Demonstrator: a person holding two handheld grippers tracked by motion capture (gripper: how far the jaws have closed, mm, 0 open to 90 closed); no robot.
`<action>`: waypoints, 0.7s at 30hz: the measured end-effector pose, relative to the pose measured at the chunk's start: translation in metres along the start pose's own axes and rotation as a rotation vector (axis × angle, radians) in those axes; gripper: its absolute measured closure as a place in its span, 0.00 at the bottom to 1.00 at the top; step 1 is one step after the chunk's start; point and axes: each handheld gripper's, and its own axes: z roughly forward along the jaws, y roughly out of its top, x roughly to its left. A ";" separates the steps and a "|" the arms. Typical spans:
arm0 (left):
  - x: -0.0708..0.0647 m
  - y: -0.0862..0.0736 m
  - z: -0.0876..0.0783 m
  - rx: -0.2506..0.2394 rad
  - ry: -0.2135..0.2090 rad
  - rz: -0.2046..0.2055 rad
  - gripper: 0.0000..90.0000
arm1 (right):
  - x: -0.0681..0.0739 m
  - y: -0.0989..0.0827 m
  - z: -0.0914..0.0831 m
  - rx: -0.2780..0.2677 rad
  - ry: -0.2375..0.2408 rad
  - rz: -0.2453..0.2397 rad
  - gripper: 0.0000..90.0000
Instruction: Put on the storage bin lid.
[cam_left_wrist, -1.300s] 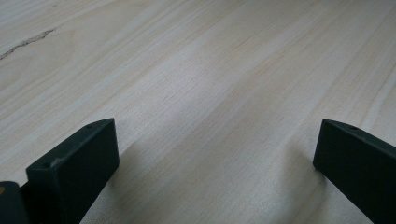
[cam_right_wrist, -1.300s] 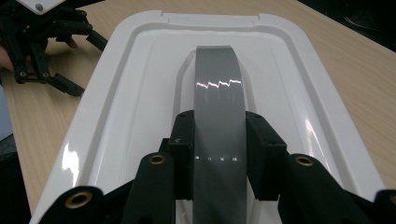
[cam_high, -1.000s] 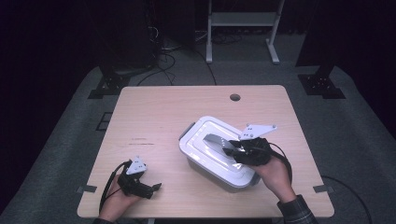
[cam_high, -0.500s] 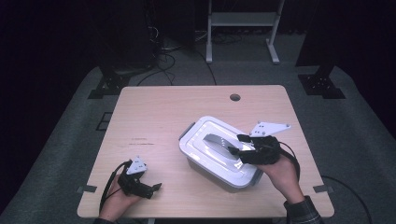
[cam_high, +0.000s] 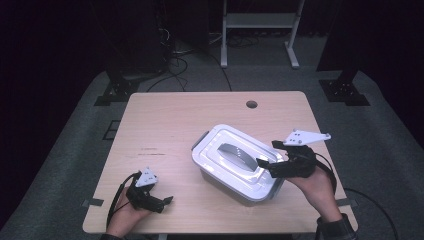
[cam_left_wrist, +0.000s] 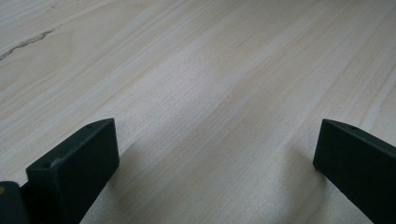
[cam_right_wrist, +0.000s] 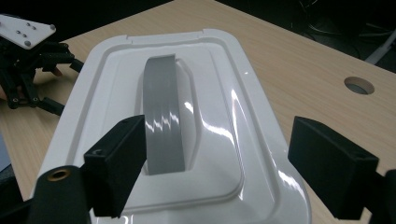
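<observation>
From the high view, the white lidded box (cam_high: 237, 165) sits right of the tabletop's (cam_high: 175, 120) centre, and the right gripper (cam_high: 267, 167), its fingers just opened wide and empty, looks to be releasing the grey handle (cam_high: 235, 152). The left gripper view has the left gripper (cam_left_wrist: 210, 154) spread wide over bare wood. In the right gripper view the handle lies flat ahead, so regrasping probably calls for closing in again.

In the right gripper view, the near end of the white lid (cam_right_wrist: 224, 112) is cut by the bottom edge, and one black finger covers part of the grey handle (cam_right_wrist: 161, 121).
</observation>
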 end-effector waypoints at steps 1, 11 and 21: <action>0.000 0.000 0.001 -0.001 0.001 0.001 0.00 | -0.001 -0.001 -0.001 0.000 -0.002 0.004 0.19; 0.000 0.002 0.002 -0.003 -0.003 0.002 0.00 | -0.009 -0.017 -0.018 0.003 -0.052 0.043 0.15; 0.000 0.002 0.002 -0.004 -0.005 0.005 0.00 | -0.018 -0.036 -0.029 -0.002 -0.089 0.056 0.12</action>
